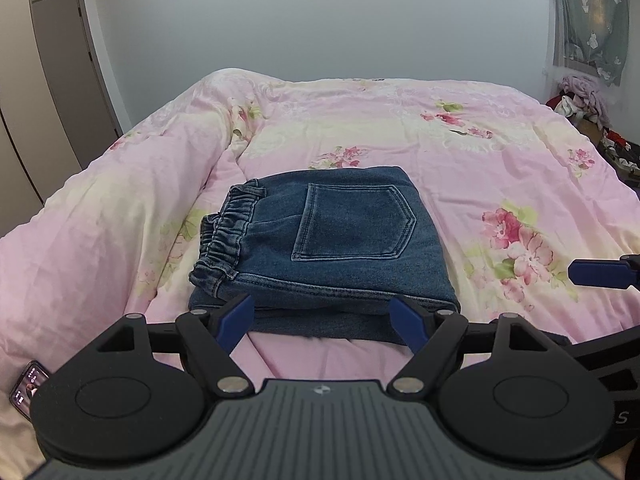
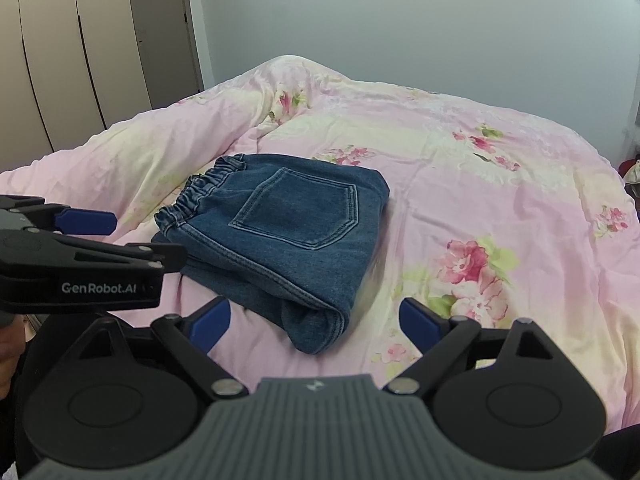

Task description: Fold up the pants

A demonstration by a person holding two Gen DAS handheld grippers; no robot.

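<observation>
Left gripper [image 1: 322,320]: jaws wide, nothing between the blue pads; it sits at the near edge of the pants, its tips over the lowest denim layer.
Right gripper [image 2: 316,320]: jaws wide and empty; the near corner of the pants lies just ahead, between its fingers, with the pads apart from the cloth.
Pants [image 1: 320,248]: blue denim, folded into a compact stack on the bed, back pocket on top, elastic waistband toward the left.
Bed [image 1: 480,152]: covered by a pink quilt with flower print, creased and bunched along the left side.
Phone [image 1: 28,388]: lies at the bed's near left corner, screen lit.
Wardrobe [image 2: 80,60]: pale doors to the left of the bed.
Curtain [image 1: 588,12]: grey with white print, upper right, above a pile of clothes [image 1: 580,100].
</observation>
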